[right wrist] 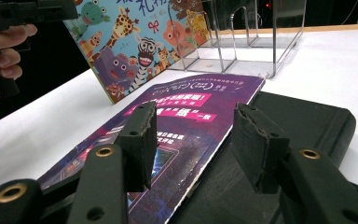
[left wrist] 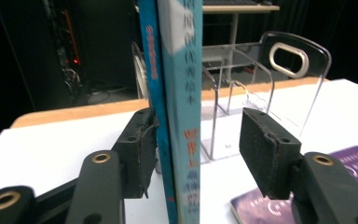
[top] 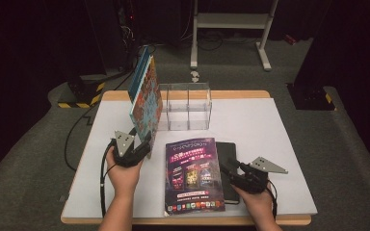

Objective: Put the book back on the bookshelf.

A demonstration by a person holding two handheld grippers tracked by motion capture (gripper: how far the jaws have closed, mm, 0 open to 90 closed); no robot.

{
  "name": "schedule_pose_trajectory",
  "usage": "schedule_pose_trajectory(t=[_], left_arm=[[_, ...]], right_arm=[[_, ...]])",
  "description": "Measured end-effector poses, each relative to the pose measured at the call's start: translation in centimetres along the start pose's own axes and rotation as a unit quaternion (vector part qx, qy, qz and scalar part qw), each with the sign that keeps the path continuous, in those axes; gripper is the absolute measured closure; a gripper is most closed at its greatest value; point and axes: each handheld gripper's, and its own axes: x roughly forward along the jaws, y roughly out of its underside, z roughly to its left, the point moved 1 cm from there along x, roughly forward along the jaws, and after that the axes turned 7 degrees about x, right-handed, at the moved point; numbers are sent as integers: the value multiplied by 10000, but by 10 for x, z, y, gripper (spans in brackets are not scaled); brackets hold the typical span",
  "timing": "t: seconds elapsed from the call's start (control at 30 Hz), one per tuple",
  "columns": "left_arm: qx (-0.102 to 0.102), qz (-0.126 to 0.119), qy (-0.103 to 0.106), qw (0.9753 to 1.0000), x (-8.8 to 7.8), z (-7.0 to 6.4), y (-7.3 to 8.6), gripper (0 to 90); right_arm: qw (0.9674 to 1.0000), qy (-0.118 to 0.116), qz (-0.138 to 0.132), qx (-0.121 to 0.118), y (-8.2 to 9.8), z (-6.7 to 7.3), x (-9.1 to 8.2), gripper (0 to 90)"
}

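Bench (top: 279, 125): white top with a pale wood edge, set mid-frame in the high view on grey carpet. Room behind is dark; a white metal frame (top: 231, 21) stands at upper centre, and yellow-black striped feet sit at the left and right edges.

Clear acrylic divider rack (top: 185, 108) sits just above centre of the bench. A picture book (top: 144, 103) stands upright, tilted, just left of the rack, with its lower edge at the left claw (top: 142, 147). In the left gripper view the book's spine (left wrist: 179, 116) rises between the jaws: left pad touching or almost touching it, right pad standing clear. Jaws apart, not clamped.

A purple magazine (top: 194, 175) lies flat at lower centre, overlapping a black notebook (top: 229, 166) on its right. Right claw (top: 233, 171) rests at lower right, over the notebook; jaws apart, nothing gripped, magazine edge and notebook lying below them in the right gripper view.
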Motion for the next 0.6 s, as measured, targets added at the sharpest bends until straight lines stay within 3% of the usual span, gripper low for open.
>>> schedule_pose_trajectory(t=[0.1, 0.6], left_arm=[[-155, 63, 93, 9998, -5, 2, 4, 417], [-206, 259, 361, 9988, -21, 8, 19, 393]], right_arm=[[10000, 12, -3, -9, 0, 0, 0, 502], [10000, 54, 5, -53, 0, 0, 0, 501]])
